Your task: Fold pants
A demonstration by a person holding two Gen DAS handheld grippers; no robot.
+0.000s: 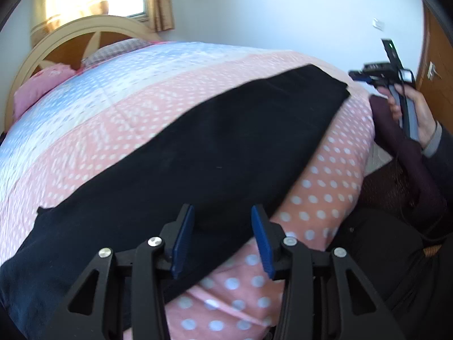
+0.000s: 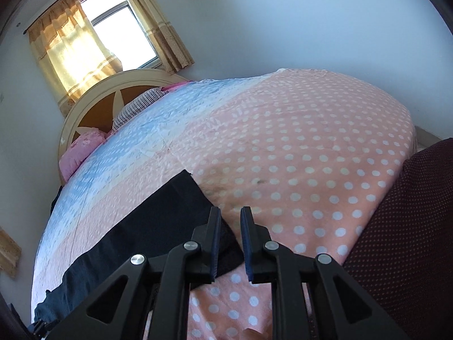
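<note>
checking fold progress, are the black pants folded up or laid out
Laid out: the black fabric pants lie as one long flat strip across the pink polka-dot quilt.

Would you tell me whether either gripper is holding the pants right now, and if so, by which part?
Nothing is held. The left gripper is open above the black pants, and the right gripper is open near their end, with no cloth between its fingers.

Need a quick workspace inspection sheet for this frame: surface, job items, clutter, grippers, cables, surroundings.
Surface: bed quilt, pink polka-dot with blue bands.
Job's things: black pants laid flat, long, across the quilt.
Clutter: pink pillow and striped pillow at the headboard.
Grippers: left gripper open above the pants; right gripper open at the pants' end, empty.
Cables: a cable trails from the right gripper.
Surroundings: headboard, curtained window, white wall.
</note>
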